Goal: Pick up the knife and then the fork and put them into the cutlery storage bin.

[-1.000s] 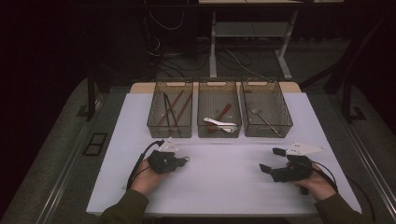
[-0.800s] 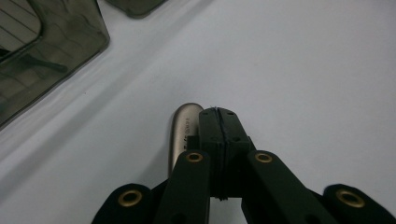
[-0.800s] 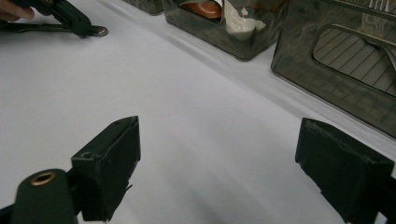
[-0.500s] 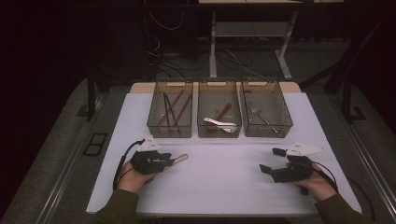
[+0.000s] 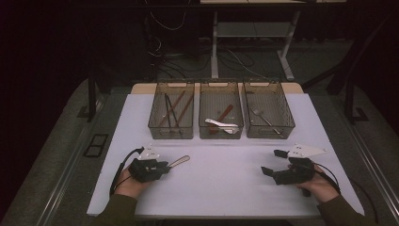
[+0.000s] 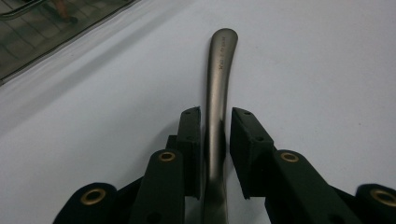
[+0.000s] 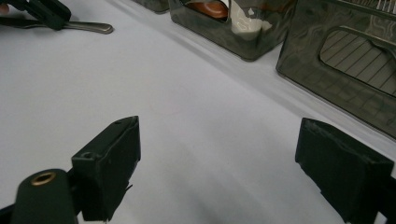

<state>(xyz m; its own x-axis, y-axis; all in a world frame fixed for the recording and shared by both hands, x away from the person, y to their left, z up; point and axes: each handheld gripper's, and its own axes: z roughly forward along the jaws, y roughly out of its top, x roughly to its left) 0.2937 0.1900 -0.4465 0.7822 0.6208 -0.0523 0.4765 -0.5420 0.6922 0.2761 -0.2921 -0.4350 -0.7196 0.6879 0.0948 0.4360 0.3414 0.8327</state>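
Your left gripper (image 6: 215,133) has its jaws closed in on a metal utensil handle (image 6: 219,84), one pad on each side of the stem, and the handle's rounded end sticks out past the fingertips over the white table (image 6: 327,70); which utensil it is you cannot tell, since the working end is hidden behind the jaws. From the high view that left gripper (image 5: 162,167) sits near the table's front left, with the handle (image 5: 179,161) pointing right and slightly away from you, low over the surface. Your right gripper (image 7: 219,168) has its jaws spread wide with nothing between them, just bare table (image 7: 187,93). In the high view it (image 5: 273,163) is at the front right, well apart from the left one, jaws facing left. Along the far edge stand three clear bins side by side: the left bin (image 5: 171,115) holds long dark sticks, the middle bin (image 5: 221,115) a white spoon and a brown piece, the right bin (image 5: 268,113) a metal fork
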